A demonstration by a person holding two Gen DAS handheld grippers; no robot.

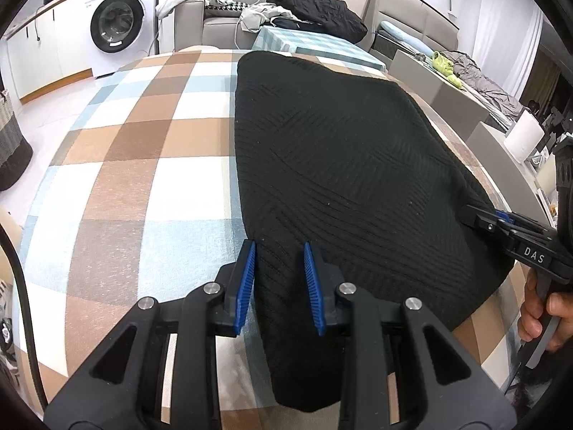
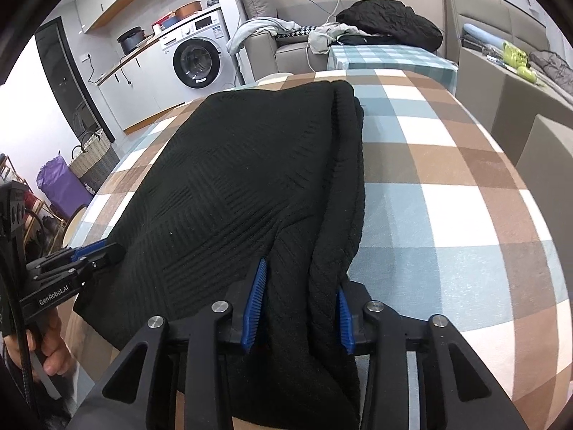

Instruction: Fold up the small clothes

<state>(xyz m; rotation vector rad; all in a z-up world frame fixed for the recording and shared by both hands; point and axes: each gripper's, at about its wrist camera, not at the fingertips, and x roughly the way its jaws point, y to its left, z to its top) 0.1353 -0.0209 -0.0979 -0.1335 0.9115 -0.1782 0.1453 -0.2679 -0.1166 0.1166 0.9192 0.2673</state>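
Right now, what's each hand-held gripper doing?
Left hand-held gripper: open, its pads astride the black knit garment's edge.
Right hand-held gripper: open, garment fold between pads.

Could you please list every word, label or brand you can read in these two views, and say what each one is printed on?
"DAS": white letters on the body of the right claw, seen from the left wrist.
"GenRobot.AI": white letters on the body of the left claw, seen from the right wrist.
Washing machine: panel markings and sticker too small to read.
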